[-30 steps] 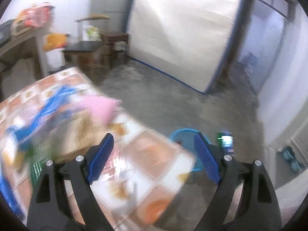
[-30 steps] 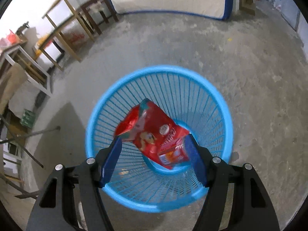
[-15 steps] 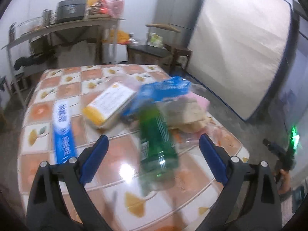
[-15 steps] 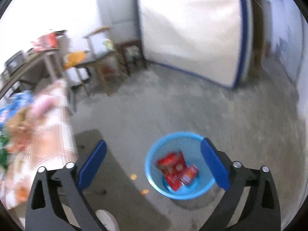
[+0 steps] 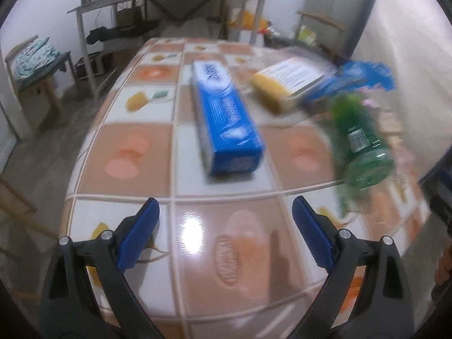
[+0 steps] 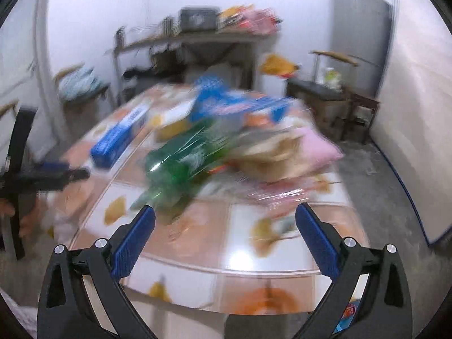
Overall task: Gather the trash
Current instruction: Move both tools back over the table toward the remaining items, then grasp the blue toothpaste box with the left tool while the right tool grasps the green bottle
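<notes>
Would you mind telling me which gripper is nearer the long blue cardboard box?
Left gripper: long blue cardboard box straight ahead. Right gripper faces the green bottle, box beyond.

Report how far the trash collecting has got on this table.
Done: nothing the current views can confirm; no bin shows. In hand: nothing; the left gripper and right gripper are both open and empty above the table. Left: the blue box, green bottle, yellow packet, blue wrapper and pink bag.

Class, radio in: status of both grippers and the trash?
Left gripper and right gripper open, empty. Blue box and green bottle on table. Nothing blocking.
</notes>
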Tool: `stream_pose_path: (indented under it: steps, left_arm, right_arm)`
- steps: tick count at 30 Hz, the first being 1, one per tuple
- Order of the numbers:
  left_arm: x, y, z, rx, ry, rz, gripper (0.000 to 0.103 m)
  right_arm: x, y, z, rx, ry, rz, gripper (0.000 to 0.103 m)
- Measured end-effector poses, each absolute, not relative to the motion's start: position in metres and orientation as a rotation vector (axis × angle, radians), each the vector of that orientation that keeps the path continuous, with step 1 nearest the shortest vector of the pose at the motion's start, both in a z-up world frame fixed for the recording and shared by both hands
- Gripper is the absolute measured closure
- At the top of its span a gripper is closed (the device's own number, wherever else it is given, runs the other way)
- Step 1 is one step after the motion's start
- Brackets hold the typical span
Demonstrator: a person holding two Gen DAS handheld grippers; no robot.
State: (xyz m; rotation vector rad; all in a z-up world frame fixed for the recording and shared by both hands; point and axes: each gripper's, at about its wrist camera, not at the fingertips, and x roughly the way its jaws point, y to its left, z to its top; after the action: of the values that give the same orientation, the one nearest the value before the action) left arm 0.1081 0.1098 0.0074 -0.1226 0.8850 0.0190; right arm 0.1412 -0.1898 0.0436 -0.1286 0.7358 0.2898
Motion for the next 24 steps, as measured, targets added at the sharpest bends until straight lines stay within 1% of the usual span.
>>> stream_pose_path:
  steps: [3, 5, 6, 13, 15, 24]
  left_arm:
    - [0.112, 0.105, -0.005, -0.043, 0.897, 0.051, 0.012]
    - [0.113, 0.1, -0.011, 0.021, 0.896, 0.056, 0.008]
    - [0.112, 0.098, -0.012, 0.036, 0.88, 0.054, 0.008]
    - [0.111, 0.103, -0.013, 0.007, 0.877, 0.04, 0.007]
    - [0.113, 0.104, -0.013, 0.008, 0.89, 0.038, 0.007]
    - [0.126, 0.104, -0.012, -0.005, 0.952, 0.052, 0.007]
  right_arm:
    - [0.145, -0.172, 0.023, -0.16, 0.827, 0.308, 0.006]
    - [0.148, -0.164, 0.012, -0.167, 0.88, 0.322, 0.006]
    - [0.147, -0.162, 0.007, -0.163, 0.905, 0.326, 0.006]
    - [0.162, -0.156, -0.017, -0.163, 1.001, 0.305, 0.006]
    - [0.167, -0.16, -0.017, -0.126, 1.022, 0.312, 0.006]
    - [0.185, -0.15, -0.019, -0.128, 1.069, 0.273, 0.006]
